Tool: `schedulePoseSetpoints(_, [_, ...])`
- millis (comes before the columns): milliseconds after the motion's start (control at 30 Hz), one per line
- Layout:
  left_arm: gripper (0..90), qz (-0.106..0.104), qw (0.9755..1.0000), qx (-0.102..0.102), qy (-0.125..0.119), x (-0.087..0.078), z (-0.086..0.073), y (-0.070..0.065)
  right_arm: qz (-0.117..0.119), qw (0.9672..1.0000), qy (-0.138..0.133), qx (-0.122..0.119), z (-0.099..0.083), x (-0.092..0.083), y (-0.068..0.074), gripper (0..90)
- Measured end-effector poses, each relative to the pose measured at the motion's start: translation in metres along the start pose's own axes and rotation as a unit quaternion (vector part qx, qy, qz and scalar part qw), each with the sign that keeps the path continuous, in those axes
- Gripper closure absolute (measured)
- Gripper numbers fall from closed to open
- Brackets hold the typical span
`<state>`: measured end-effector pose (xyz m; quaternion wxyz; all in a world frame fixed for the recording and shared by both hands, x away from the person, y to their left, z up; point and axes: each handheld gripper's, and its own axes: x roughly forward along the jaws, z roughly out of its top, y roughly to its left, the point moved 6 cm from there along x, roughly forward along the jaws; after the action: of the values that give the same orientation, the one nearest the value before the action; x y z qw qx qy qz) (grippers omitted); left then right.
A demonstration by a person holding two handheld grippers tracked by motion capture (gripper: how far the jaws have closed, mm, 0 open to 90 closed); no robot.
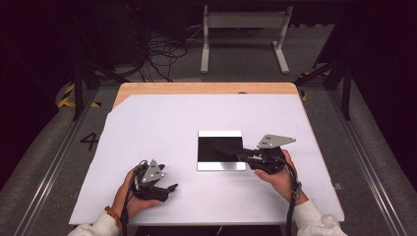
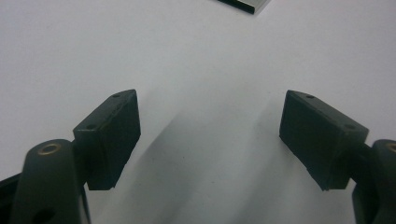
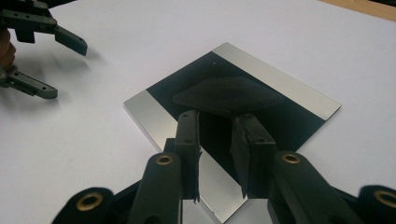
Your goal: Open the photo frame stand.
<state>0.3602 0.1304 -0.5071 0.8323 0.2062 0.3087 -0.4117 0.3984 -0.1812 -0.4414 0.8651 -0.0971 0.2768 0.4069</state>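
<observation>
A square plate (image 1: 221,166) with a glossy black middle and silver strips lies in the middle of the white sheet; its near silver strip (image 3: 154,116) shows in the right gripper view. A dark matte flat piece (image 3: 229,95) rests on the black part. My right gripper (image 3: 217,116) points at the piece from the plate's right side (image 1: 242,157). Its jaws are open with a narrow gap, and their tips sit at the piece's near edge without pressing it. My left gripper (image 1: 170,188) rests on the sheet left of the plate, its jaws (image 2: 210,121) wide open with nothing between them (image 3: 70,70).
The white sheet (image 1: 162,128) covers a wooden table whose far edge (image 1: 206,88) stays bare. A corner of the plate (image 2: 243,4) shows ahead of the left gripper. On the floor beyond stand a white frame (image 1: 243,34) and loose cables (image 1: 162,54).
</observation>
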Motion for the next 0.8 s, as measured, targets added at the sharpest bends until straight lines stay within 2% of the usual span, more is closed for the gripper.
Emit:
schedulePoseSetpoints(200, [21.3,0.000,1.0000,0.001,0.000,-0.0002,0.0000,0.0001,0.006,1.0000,0.005,-0.004,-0.0004,-0.0014,0.0024,67.0])
schedulePoseSetpoints(533, [21.1,0.003,1.0000,0.005,0.003,0.0006,0.0000,-0.0006,0.005,0.9999,0.015,0.004,0.0004,-0.0020,0.0027,56.9])
schedulePoseSetpoints(600, [21.1,0.002,1.0000,0.006,0.004,0.0010,0.0000,-0.0011,0.012,0.9997,0.014,0.014,0.0006,-0.0022,0.0016,52.3])
schedulePoseSetpoints(733, [21.1,-0.001,1.0000,0.005,0.005,0.0025,0.0001,-0.0020,0.023,0.9990,0.006,0.037,0.0018,-0.0043,-0.0016,48.5])
schedulePoseSetpoints(800, [21.0,-0.002,1.0000,0.005,0.006,0.0033,0.0007,-0.0028,0.017,0.9988,-0.002,0.046,0.0040,-0.0058,-0.0031,48.1])
